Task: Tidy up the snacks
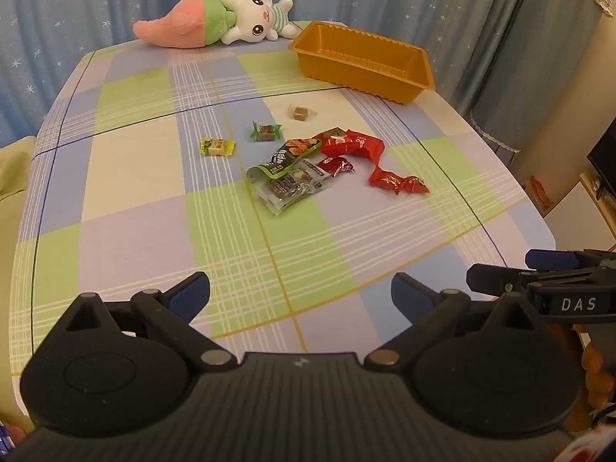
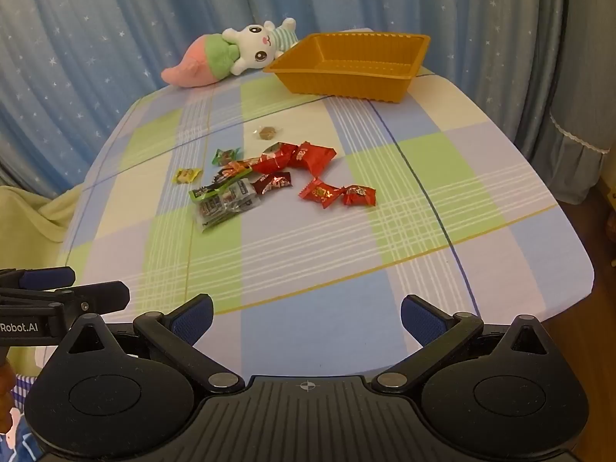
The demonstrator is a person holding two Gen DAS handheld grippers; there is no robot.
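Bare checked tablecloth (image 1: pixel 127 246) lies directly ahead of both wide-open claws — left gripper (image 1: pixel 300 296), right gripper (image 2: pixel 306 317). Farther ahead, loose snacks (image 2: pixel 269 181) clutter the middle; beyond them an orange tray (image 2: pixel 346 77) and plush toy (image 2: pixel 231 54) line the far edge.

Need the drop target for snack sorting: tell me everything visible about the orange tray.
The orange tray is a rectangular bin of what looks like thin, glossy moulded plastic, with ribbed sloping walls and a flared flat rim. It sits upright and empty at the far end of the checked tablecloth, angled to the table edges. The plush rabbit lies close beside one corner; contact is unclear. No snack touches it.
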